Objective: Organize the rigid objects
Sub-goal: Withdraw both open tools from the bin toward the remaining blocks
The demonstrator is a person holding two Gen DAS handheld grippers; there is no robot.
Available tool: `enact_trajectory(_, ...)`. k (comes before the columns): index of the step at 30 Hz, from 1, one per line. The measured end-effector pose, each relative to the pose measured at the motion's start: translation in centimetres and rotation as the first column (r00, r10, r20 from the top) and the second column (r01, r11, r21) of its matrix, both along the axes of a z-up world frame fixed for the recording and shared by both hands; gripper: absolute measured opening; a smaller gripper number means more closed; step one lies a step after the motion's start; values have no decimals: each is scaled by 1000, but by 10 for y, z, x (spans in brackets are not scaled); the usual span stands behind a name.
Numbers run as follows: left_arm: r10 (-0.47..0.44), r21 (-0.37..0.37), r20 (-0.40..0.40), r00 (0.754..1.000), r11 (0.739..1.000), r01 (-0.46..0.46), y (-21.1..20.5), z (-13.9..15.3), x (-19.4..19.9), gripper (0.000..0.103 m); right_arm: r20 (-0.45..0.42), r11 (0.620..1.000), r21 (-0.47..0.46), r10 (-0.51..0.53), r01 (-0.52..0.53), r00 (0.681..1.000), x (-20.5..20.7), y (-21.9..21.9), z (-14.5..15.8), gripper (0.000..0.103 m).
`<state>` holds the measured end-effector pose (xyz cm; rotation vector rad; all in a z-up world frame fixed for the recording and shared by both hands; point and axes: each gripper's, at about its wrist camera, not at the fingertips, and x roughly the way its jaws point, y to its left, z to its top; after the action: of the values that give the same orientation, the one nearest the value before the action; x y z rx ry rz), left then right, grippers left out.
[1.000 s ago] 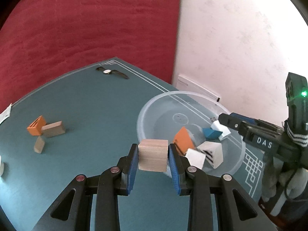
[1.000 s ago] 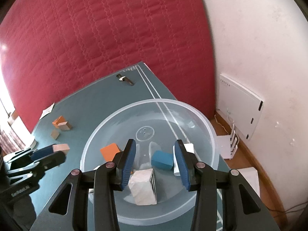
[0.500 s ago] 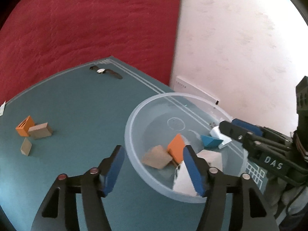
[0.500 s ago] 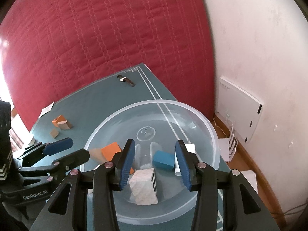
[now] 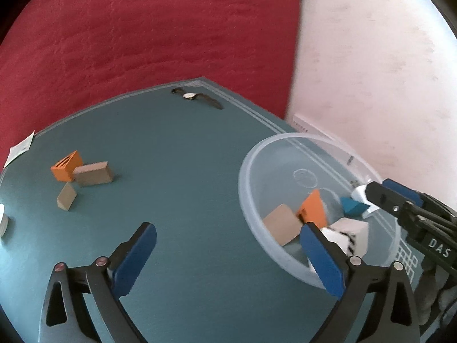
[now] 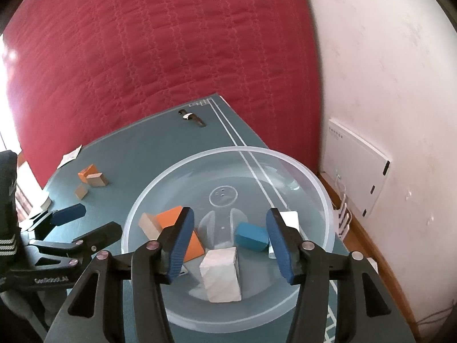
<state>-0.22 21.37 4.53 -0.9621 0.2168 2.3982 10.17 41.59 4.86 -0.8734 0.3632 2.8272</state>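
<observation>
bowl (image 6: pixel 320 188): clear round plastic, on teal mat.
wooden block (image 5: pixel 281 224): plain, boxy, lies tilted inside bowl beside orange wedge (image 5: pixel 312 207).
left gripper (image 5: pixel 228 250): jaws just opened wide, empty.
right gripper (image 6: pixel 230 235): jaws just opening, partly apart, empty, above bowl.

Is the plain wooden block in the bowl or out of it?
In: the wooden block lies inside the clear bowl, against the orange block.

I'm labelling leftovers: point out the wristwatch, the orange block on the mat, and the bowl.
wristwatch (image 5: pixel 189 95), left wrist view, its dial
orange block (image 5: pixel 66 166), left wrist view, slotted front face
bowl (image 6: pixel 228 152), right wrist view, far rim
</observation>
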Motion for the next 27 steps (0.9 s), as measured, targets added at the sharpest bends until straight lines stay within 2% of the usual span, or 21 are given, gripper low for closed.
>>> enact_trajectory(7,63,-22,-1,998,998,-63,-13,-5,-11,102,2,1000,7,18,-18,1000,0,-9,-2,54)
enact_trajectory(12,114,-34,24,993,993,-113,-26,-11,-21,102,-12,998,45,40,-40,999,3,-21,0,54)
enact_trajectory(27,228,-2,59,972,974,-228,-77,-14,-41,102,-36,982,160,111,-104,993,10,-72,5,57)
